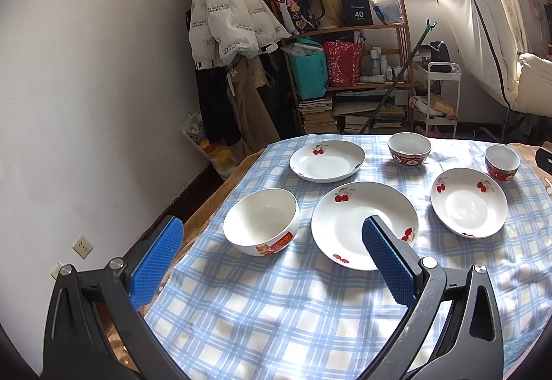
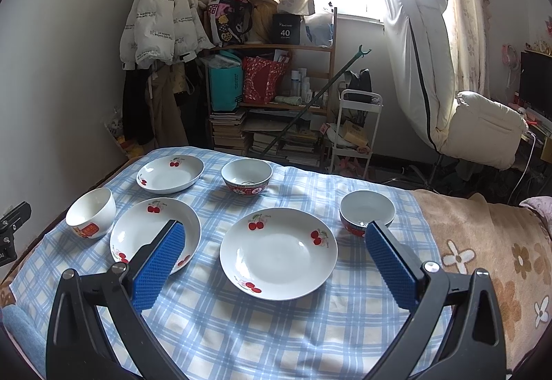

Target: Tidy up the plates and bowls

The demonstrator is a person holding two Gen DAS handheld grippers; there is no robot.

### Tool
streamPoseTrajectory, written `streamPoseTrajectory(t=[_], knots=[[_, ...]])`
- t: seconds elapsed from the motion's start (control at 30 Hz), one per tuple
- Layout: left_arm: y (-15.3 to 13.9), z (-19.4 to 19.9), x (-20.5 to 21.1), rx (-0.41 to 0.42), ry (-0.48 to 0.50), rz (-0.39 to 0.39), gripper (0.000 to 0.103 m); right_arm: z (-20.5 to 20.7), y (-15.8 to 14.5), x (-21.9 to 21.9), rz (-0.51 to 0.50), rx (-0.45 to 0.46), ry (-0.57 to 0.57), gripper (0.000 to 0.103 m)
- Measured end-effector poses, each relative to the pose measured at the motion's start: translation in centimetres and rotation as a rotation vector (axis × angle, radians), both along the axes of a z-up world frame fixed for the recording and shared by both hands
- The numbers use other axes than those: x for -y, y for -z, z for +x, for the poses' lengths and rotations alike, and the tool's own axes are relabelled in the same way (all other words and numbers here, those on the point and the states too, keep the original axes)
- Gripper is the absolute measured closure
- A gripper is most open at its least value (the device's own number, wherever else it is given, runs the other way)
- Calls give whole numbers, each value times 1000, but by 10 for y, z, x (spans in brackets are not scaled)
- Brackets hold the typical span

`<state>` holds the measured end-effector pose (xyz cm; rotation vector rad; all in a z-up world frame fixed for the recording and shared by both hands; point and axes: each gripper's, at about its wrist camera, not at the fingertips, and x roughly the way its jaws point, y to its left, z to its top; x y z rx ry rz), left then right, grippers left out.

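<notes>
Three white cherry-print plates lie on the blue checked cloth (image 2: 241, 328): a far left plate (image 1: 327, 159) (image 2: 169, 173), a middle plate (image 1: 348, 224) (image 2: 145, 228) and a right plate (image 1: 468, 202) (image 2: 278, 253). A white bowl with a cat picture (image 1: 261, 222) (image 2: 90, 212) stands at the left. Two red-patterned bowls stand farther back, one in the middle (image 1: 409, 149) (image 2: 246, 177) and one at the right (image 1: 502, 162) (image 2: 367, 212). My left gripper (image 1: 272, 228) is open above the cat bowl and middle plate. My right gripper (image 2: 276, 231) is open above the right plate.
A beige flowered blanket (image 2: 490, 259) covers the surface right of the cloth. A white wall (image 1: 86, 104) runs along the left. Behind the table stand a cluttered wooden shelf (image 2: 276, 97), hanging coats (image 1: 227, 17) and a white cart (image 2: 355, 124).
</notes>
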<state>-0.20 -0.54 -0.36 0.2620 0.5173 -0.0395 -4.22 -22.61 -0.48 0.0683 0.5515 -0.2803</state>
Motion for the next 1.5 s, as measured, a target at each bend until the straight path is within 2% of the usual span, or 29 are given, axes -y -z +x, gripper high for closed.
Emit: streamPoseTrajectory(t=[0.83, 1.03, 1.23, 1.5], knots=[[1, 3, 0, -17, 6, 0, 1, 0, 4, 3, 11, -5, -2, 0], [-4, 21, 8, -59, 35, -18, 1, 4, -6, 3, 48, 13, -29, 0], [-15, 43, 14, -89, 44, -50, 1, 22, -21, -2, 12, 22, -50, 0], [-16, 65, 21, -129, 43, -26, 1, 48, -42, -6, 14, 50, -85, 0]])
